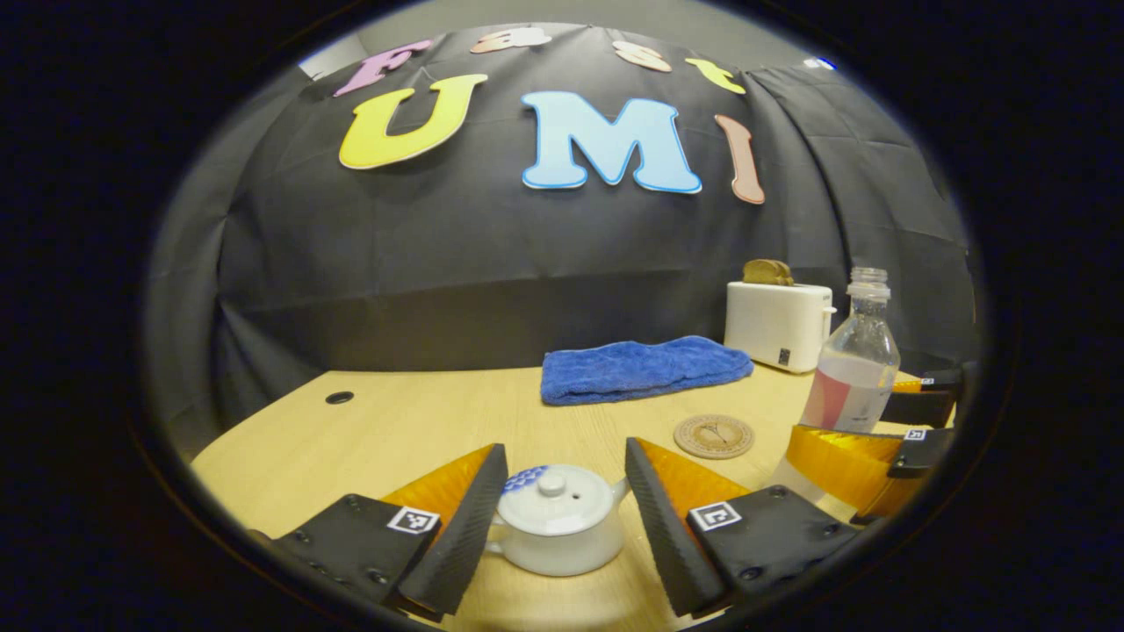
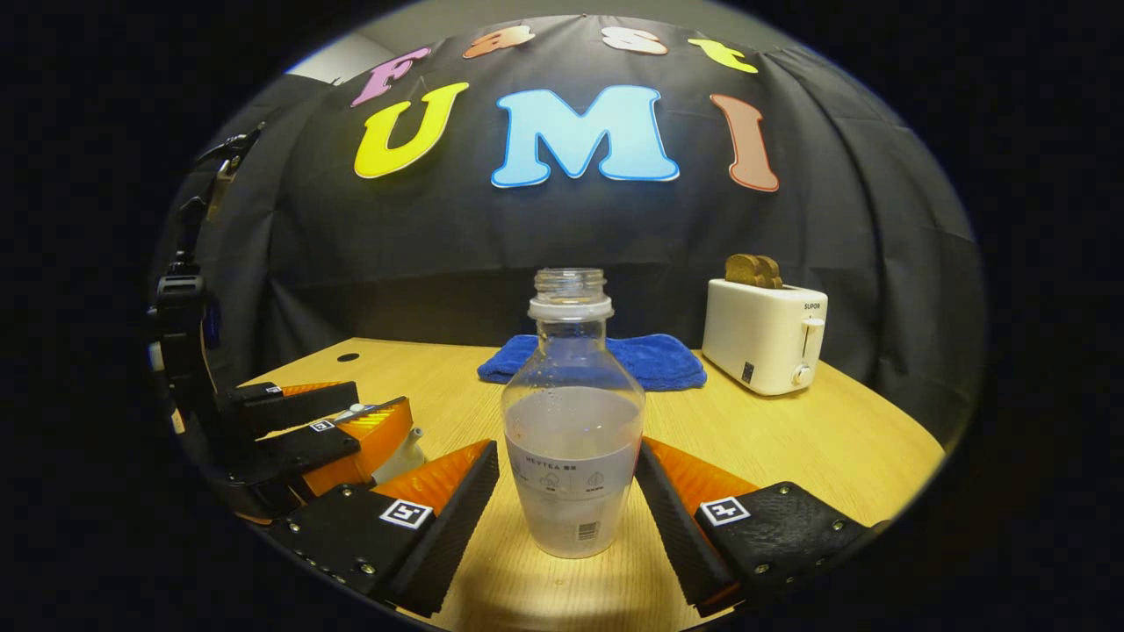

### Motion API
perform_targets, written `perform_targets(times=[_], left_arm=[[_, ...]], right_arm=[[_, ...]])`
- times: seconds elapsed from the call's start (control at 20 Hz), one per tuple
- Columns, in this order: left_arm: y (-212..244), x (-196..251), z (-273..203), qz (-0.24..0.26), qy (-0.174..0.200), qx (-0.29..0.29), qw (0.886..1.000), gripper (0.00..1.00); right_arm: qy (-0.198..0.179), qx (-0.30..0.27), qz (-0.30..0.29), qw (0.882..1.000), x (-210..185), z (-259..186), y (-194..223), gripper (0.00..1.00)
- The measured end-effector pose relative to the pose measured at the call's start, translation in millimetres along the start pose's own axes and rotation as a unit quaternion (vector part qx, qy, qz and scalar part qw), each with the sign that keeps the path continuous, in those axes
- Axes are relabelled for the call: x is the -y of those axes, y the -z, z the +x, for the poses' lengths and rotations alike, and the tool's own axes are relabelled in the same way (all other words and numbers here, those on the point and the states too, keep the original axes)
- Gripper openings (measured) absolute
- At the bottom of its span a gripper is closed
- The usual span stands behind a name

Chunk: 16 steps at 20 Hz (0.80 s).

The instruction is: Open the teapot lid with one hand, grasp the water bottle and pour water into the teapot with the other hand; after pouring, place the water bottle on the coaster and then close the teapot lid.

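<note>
Fingers of the left gripper [image 1: 562, 518] were seen spread wide, one on either side of the teapot [image 1: 557, 530] without touching it, so the lid [image 1: 555, 499] with its knob lay straight ahead and slightly below, still seated on the pot. The right gripper [image 2: 569, 513] was likewise released, its fingers flanking the upright, uncapped water bottle [image 2: 572, 439] with a gap on each side, the bottle's long axis standing vertical on the tabletop [image 2: 790, 439]. The coaster [image 1: 713, 435] was seen just beyond the teapot, between it and the bottle, with a blue towel [image 1: 641, 367] and a toaster [image 1: 778, 323] farther back.
</note>
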<state>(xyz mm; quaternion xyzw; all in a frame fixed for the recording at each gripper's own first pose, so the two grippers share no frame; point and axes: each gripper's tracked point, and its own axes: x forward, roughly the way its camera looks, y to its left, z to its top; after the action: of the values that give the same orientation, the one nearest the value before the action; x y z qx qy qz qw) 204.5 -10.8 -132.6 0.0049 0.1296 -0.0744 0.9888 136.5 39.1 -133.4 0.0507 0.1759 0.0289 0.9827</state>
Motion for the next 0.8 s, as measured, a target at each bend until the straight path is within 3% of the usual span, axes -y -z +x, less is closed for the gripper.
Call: perform_targets(times=[0.15,0.2,0.3,0.4,0.55,0.65,0.8], left_arm=[[-0.8,-1.1,-0.7,0.001,0.002,0.003,1.0,0.6],[-4.2,-6.2,-1.9,0.006,-0.008,0.003,1.0,0.6],[-6.3,-8.5,-2.0,0.01,-0.011,0.003,1.0,0.3],[-2.4,-8.0,-2.3,0.015,-0.015,-0.001,1.0,0.36],[-4.0,-5.2,-3.4,0.018,-0.01,-0.001,1.0,0.37],[-3.4,-6.8,-0.6,0.008,-0.011,0.003,1.0,0.19],[-4.6,-6.8,-1.0,0.002,-0.01,0.006,1.0,0.19]], right_arm=[[0.0,-0.008,-0.007,1.0,-1.7,0.5,5.8,0.95],[-0.001,-0.008,-0.009,1.0,-3.2,0.7,5.8,0.95],[0.0,-0.005,-0.018,1.0,-4.0,-0.6,4.8,0.95],[0.001,-0.002,-0.022,1.0,-3.7,-0.1,4.4,0.95],[-0.001,-0.007,-0.019,1.0,-3.6,1.0,7.7,0.95],[-0.002,-0.011,-0.016,1.0,-3.0,0.9,9.2,0.96],[0.001,-0.012,-0.019,1.0,-1.2,1.0,9.3,0.95]])
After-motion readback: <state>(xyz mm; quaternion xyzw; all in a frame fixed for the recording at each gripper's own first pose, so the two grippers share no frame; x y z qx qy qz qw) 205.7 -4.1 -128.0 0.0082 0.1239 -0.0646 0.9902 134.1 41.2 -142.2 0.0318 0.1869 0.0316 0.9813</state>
